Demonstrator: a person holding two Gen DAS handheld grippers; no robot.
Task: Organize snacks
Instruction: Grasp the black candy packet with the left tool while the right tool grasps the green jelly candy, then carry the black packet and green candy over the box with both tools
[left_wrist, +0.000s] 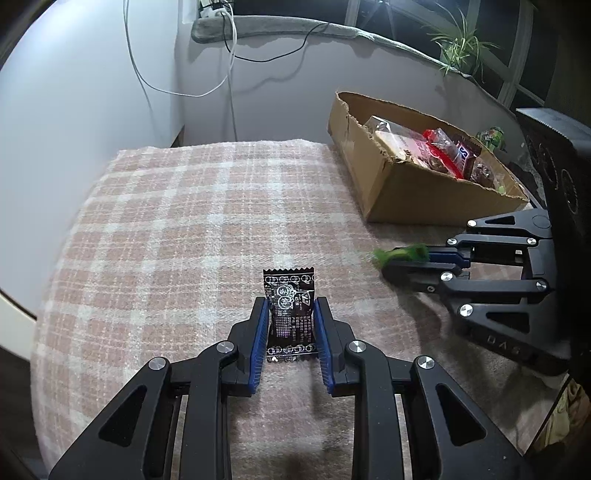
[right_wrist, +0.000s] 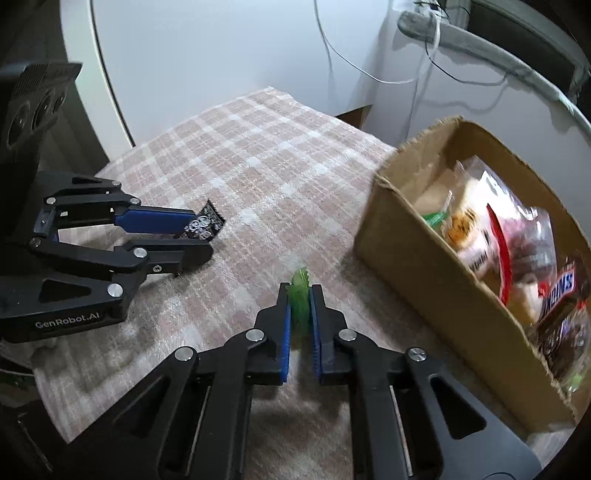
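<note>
1. Both grippers hang low over a pink plaid cloth (left_wrist: 192, 221), each with a small snack between its jaws.
2. The left gripper (left_wrist: 290, 310) is clamped on a black sachet (left_wrist: 290, 295), its blue pads pressing the sachet's two long edges. The sachet's long axis runs away from the gripper, and its crimped far end sticks out past the fingertips.
3. The right gripper (right_wrist: 300, 295) is closed tight on a green candy (right_wrist: 300, 302), a thin wrapper pinched edge-on with its tip poking out beyond the jaws.
4. No earlier view is given, so I can only say how the jaws stand now.
5. The box (right_wrist: 413, 258), open-topped cardboard, sits at the far right of the cloth and already holds a heap of wrapped snacks.
6. What matters for the coming move is that the box lies to the right of both grippers and somewhat farther off. The right gripper is plainly the nearer one; in its own view the box's near wall stands just beside it.
7. The left gripper is well apart from the box, with the right gripper between them.
8. I would judge that the green candy goes in first, carried up over the near wall, since the left hand's path would otherwise cross the right.
9. The box's long axis runs from near-left to far-right, and there is room at its near-left end.
</note>
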